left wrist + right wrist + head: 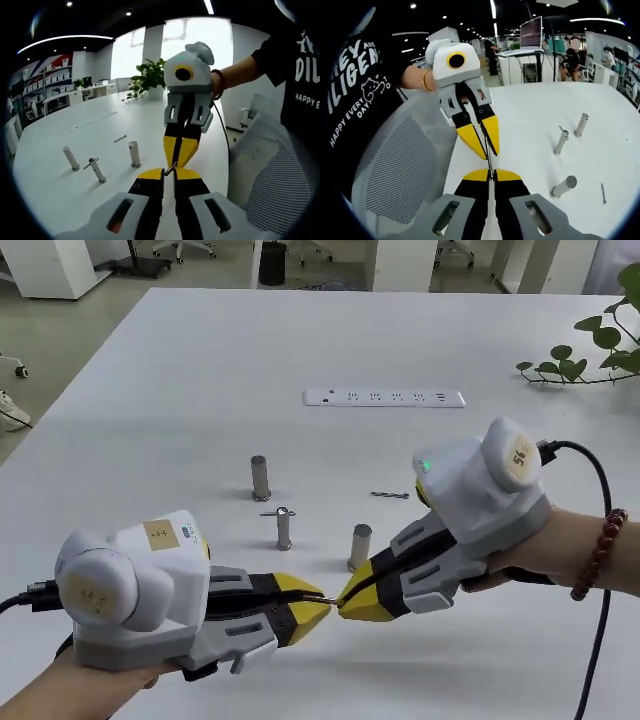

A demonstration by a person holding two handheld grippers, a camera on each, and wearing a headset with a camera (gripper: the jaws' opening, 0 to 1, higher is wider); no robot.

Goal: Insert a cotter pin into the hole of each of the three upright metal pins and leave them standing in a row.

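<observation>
Three upright metal pins stand in a slanting row: the far one [260,478], the middle one [284,528] with a cotter pin through its top, and the near one [360,546]. A loose cotter pin [390,495] lies on the table behind them. In front of the near pin, my left gripper [322,603] and right gripper [346,600] meet tip to tip. Both are shut on one thin cotter pin [172,168] [489,159], held in the air between them. The three metal pins [134,153] [563,187] stand off to the side in both gripper views.
A white power strip [385,397] lies farther back on the white table [200,370]. A green plant [598,348] reaches in at the far right. A mesh chair [270,170] stands beside the table's near edge.
</observation>
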